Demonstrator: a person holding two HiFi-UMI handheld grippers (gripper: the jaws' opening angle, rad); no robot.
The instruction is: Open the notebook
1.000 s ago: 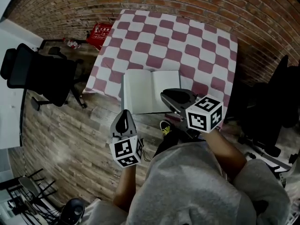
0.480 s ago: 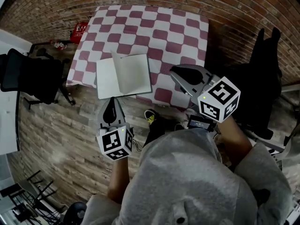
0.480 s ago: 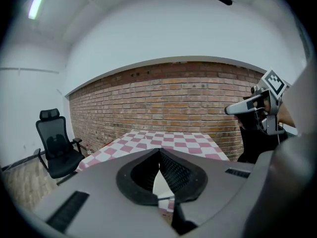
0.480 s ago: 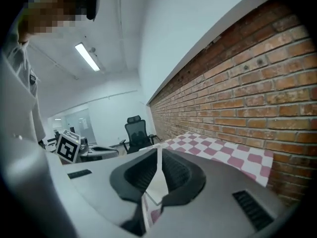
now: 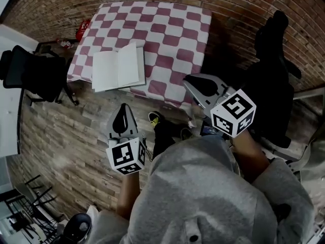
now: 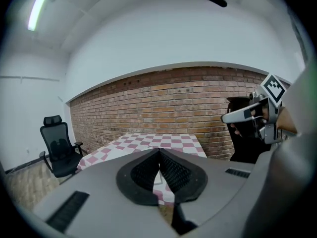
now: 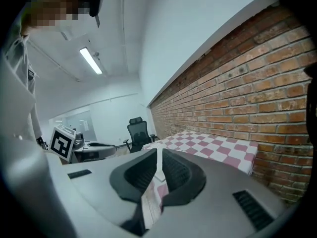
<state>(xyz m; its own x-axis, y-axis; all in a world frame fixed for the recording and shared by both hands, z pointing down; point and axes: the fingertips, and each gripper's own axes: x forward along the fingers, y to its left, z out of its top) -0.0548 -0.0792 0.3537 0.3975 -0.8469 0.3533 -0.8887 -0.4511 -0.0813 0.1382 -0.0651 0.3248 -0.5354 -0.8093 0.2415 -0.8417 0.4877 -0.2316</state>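
already the notebook (image 5: 118, 67) lies open at the surface's (image 5: 167, 29) near edge; left fingers (image 6: 143, 172) shut, right fingers (image 7: 136, 175) barely apart, seemingly empty; nothing left to do.

brick wall (image 5: 51, 4), wood-plank floor (image 5: 61, 146), checkered table (image 5: 172, 29), black office chair (image 5: 30, 75)

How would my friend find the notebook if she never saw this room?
Find the table with pink-and-white checks beside the brick wall. The notebook lies at its near left corner in the head view. It is the only thing on the table, lying open with blank white pages.
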